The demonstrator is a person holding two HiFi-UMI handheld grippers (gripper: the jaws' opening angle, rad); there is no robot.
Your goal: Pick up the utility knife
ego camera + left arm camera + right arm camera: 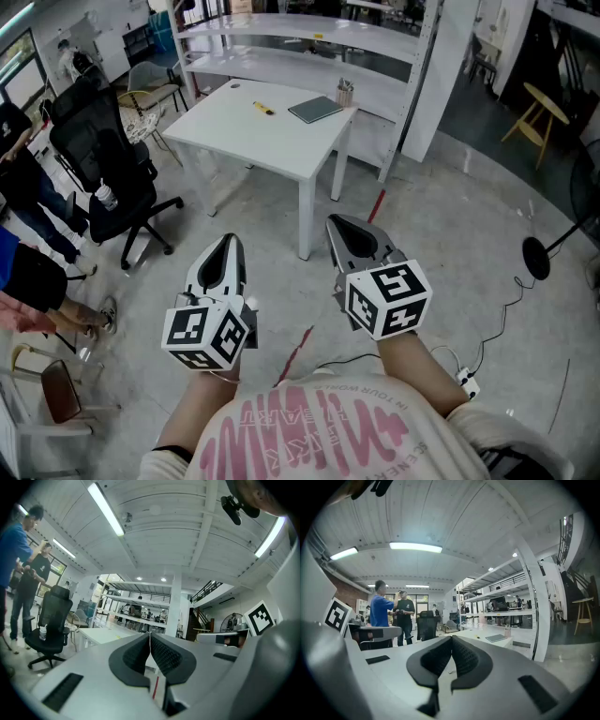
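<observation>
1 utility knife (263, 108): yellow, lies flat on the white table (272, 145), toward its far side, just left of the notebook; untouched, well apart from both grippers.
Notebook (315, 110): dark grey, flat, near the table's far right corner.
Pen cup (345, 93): upright at that corner, just beyond the notebook, w/ pens in it.
L gripper (230, 241): held level, pointing toward the table; jaws together, ribbed pads meeting, nothing btwn them.
R gripper (339, 223): beside the L one, also aimed at the table; jaws pressed together, empty. Both hang over bare floor, short of the table's near edge.
Shelving (309, 52): white, two tiers, right behind the table.
Office chair (103, 169): black, on castors, left of the table; a bottle (106, 195) sits on it.
People: standing at the left edge of the head view, past the chair; in the gripper views two stand close together near the chair.
Floor: grey concrete; red tape strip (295, 352) btwn the two grippers; white power strip (466, 380) w/ cable to the right.
Stool (536, 111): wooden, far upper right, well apart from the table.
</observation>
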